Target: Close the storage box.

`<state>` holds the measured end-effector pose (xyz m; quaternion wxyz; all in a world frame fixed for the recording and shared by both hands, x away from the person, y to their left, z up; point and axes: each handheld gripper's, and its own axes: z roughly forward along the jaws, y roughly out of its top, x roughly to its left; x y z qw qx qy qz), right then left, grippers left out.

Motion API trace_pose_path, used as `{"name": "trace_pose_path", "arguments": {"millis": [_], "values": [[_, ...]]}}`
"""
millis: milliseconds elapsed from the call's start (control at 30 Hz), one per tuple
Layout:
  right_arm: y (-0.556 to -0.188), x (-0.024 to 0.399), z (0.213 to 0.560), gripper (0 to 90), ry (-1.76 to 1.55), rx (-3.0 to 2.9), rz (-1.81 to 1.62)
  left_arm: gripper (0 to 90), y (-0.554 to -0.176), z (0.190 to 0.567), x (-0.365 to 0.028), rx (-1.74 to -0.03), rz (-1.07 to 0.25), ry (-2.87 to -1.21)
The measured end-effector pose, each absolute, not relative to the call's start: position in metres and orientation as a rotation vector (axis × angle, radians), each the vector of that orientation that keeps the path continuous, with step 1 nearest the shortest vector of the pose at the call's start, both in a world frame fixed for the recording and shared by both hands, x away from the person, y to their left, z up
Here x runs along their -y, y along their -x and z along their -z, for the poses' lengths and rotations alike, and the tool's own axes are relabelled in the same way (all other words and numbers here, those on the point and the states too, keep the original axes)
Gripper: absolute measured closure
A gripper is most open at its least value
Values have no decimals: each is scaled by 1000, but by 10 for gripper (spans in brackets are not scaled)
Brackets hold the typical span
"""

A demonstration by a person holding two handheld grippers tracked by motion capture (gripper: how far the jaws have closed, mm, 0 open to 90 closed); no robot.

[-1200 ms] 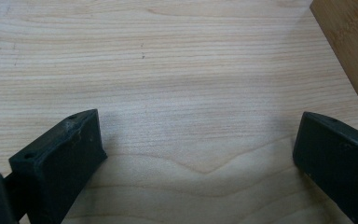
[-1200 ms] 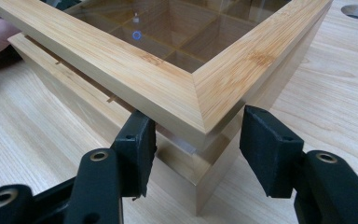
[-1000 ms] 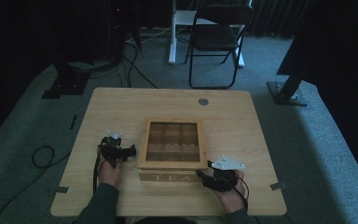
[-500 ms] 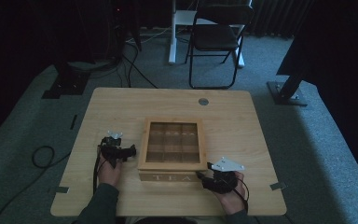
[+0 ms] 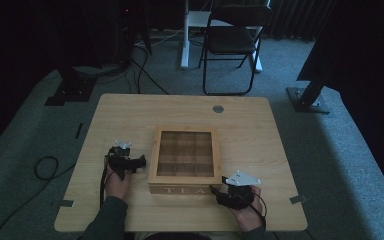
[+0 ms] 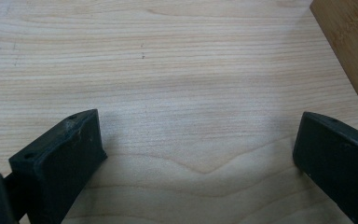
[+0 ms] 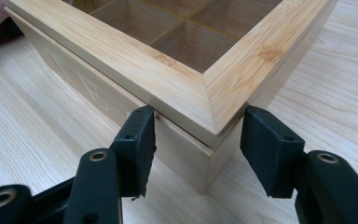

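now | right gripper (image 7: 196, 140): jaws straddle near right corner of box (image 5: 185, 161), pads at its two faces, grip not clear | left gripper (image 6: 196, 154): jaws wide, nothing between, just left of box | box: mid table (image 5: 130, 115), lid down

Left gripper (image 6: 193, 154) jaws wide apart, nothing between them, over bare light wooden table (image 6: 168, 74); darker wooden box (image 6: 352, 42) edge at upper right corner.
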<state>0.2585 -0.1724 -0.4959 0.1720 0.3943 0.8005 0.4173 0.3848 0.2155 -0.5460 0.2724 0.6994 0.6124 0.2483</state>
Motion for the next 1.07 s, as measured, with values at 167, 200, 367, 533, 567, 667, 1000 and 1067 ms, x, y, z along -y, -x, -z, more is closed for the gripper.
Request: {"name": "trace_pose_path", "arguments": {"millis": [167, 200, 367, 533, 567, 667, 1000, 1067], "values": [[-258, 173, 497, 449, -1126, -2271, -1184, 16, -385, 546, -216, -1648, -668, -1882], [-258, 173, 497, 448, -1128, -2273, -1182, 16, -385, 546, -216, -1648, -668, -1882], [-255, 179, 494, 411, -1144, -2246, -1245, 16, -385, 546, -215, -1648, -668, -1882], [-254, 191, 487, 394, -1159, -2188, -1314, 16, -385, 546, -216, -1648, -668, -1882], [-254, 194, 486, 394, -1168, -2174, -1320, 16, -385, 546, -215, -1648, -668, -1882], [-259, 198, 483, 394, -1172, -2153, -1314, 16, -385, 546, -215, -1648, -668, -1882], [-296, 218, 464, 397, -1182, -2070, -1261, 16, -385, 546, -215, -1648, -668, -1882], [-304, 221, 463, 399, -1198, -2053, -1253, 16, -385, 546, -215, -1648, -668, -1882]]}}
